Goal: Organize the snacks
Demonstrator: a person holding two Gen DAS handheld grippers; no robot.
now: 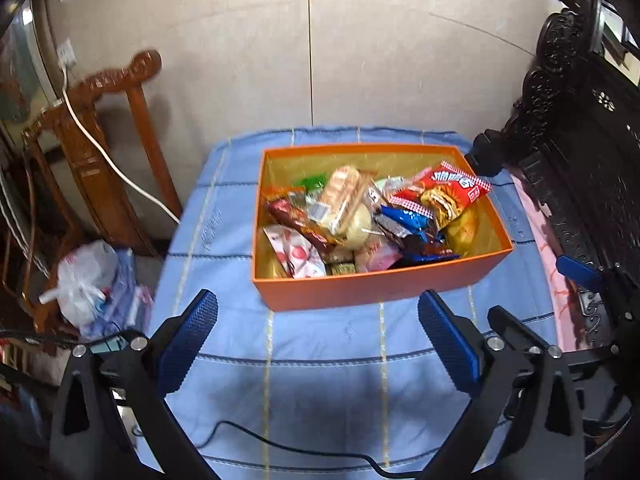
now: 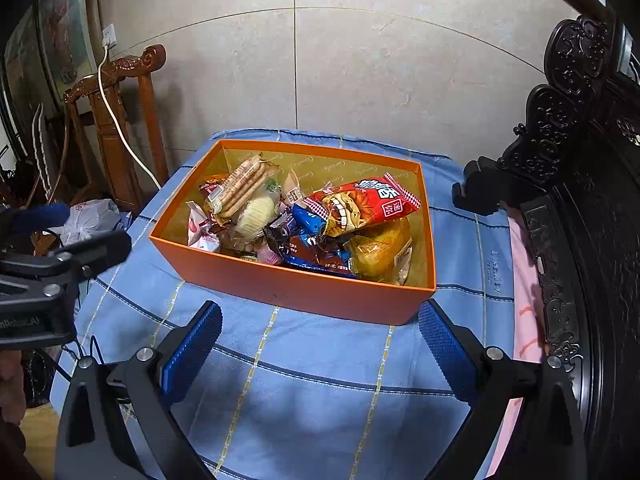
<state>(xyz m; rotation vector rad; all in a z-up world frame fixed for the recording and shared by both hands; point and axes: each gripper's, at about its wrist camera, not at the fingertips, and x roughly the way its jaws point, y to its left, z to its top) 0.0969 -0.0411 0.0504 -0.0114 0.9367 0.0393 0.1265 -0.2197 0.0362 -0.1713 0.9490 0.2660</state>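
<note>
An orange box (image 1: 360, 286) (image 2: 280, 286) stands on the blue checked cloth, piled with several wrapped snacks. A red chip bag (image 1: 444, 190) (image 2: 360, 202) lies on top at the right, a pack of biscuits (image 1: 340, 196) (image 2: 242, 184) at the left, a yellow bun pack (image 2: 380, 252) in the near right corner. My left gripper (image 1: 318, 312) hangs open in front of the box, nothing between its blue pads. My right gripper (image 2: 320, 320) is also open, just short of the box's near wall. The left gripper's body (image 2: 48, 276) shows at the left edge of the right wrist view.
A carved wooden chair (image 1: 104, 128) (image 2: 116, 120) with a white cable stands left of the table. A white plastic bag (image 1: 86, 280) lies on the floor beside it. Dark carved furniture (image 1: 580, 140) (image 2: 580, 160) borders the right side. A black cable (image 1: 280, 444) crosses the near cloth.
</note>
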